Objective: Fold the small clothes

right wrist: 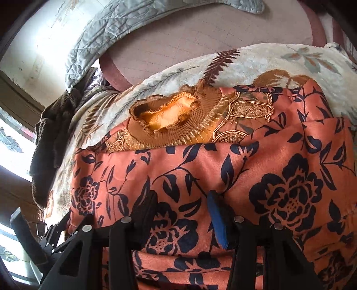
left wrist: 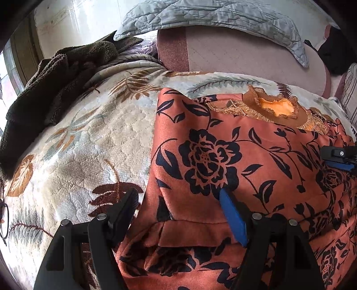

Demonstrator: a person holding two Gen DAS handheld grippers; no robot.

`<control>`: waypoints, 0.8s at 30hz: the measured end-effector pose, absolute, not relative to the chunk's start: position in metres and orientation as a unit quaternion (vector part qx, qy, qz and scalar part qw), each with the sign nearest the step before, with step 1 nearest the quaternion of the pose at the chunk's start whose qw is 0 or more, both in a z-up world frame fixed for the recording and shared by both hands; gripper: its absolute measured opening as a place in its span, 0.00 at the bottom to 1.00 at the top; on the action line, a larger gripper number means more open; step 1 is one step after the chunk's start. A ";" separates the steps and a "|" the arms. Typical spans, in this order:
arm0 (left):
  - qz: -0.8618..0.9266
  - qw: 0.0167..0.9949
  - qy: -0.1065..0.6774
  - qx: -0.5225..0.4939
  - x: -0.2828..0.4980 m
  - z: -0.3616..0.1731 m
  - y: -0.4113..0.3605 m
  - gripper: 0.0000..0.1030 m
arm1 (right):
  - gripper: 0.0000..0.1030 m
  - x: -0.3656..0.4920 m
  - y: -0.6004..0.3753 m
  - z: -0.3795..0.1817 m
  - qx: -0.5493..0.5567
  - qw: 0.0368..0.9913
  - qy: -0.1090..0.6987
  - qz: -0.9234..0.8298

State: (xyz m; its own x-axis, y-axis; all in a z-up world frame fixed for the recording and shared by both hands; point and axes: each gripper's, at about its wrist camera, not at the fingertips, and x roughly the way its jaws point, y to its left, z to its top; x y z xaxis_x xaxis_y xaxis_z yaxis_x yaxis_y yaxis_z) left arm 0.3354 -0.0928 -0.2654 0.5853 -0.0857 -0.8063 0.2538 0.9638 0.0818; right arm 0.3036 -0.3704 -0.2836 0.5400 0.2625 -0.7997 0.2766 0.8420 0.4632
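An orange top with dark blue flowers lies spread on the bed, its ribbed brown collar at the far end. Its near edge is folded over into a thick hem. My left gripper stands wide open astride the top's left edge, its black finger over the blanket and its blue pad resting on the cloth. My right gripper is over the middle of the top with its jaws apart and flat cloth lying between them. It also shows at the right edge of the left wrist view.
Under the top is a cream plush blanket with a leaf pattern. A dark fleece garment is heaped at the far left. A grey quilt drapes over a pink cushion behind. Eyeglasses lie at the left edge.
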 end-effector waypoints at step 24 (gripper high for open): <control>-0.105 0.894 0.426 0.091 0.315 -0.247 -0.078 0.84 | 0.64 0.156 -0.410 -0.239 0.321 0.838 0.441 -0.038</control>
State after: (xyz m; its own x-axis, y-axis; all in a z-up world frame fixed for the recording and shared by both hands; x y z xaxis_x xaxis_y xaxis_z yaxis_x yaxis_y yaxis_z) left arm 0.3146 -0.0783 -0.2468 0.6155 -0.1096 -0.7805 0.2646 0.9615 0.0736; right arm 0.1561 -0.4099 -0.2392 0.6087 0.2182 -0.7628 0.3468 0.7916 0.5031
